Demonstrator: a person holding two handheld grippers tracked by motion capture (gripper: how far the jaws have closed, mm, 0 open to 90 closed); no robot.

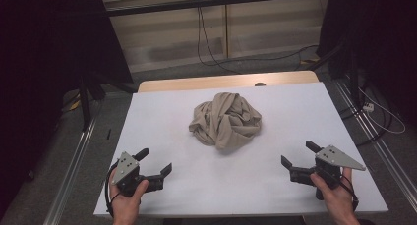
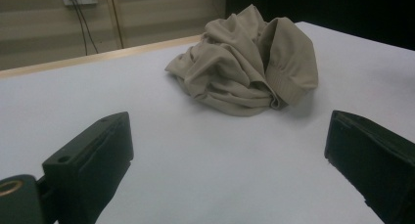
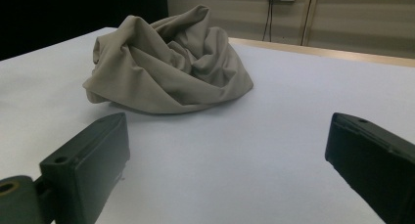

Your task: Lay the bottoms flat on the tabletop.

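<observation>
A crumpled beige garment (image 1: 226,119) lies bunched in the middle of the white table (image 1: 295,112). My left gripper (image 1: 156,161) rests near the front left corner, held by a hand, jaws wide apart with nothing between them. My right gripper (image 1: 297,153) sits near the front right, also open and empty. Both point inward toward the cloth and stay well short of it. In the left gripper view the garment (image 2: 249,62) lies beyond my left gripper (image 2: 230,153), a ribbed cuff or hem showing at its right. In the right gripper view the garment (image 3: 166,62) lies ahead and left of my right gripper (image 3: 227,158).
The white sheet covers a wooden tabletop whose far edge (image 1: 226,81) shows bare. Dark curtains and stands flank the table. Cables (image 1: 206,43) run down the back wall and across the floor (image 1: 373,112) at right.
</observation>
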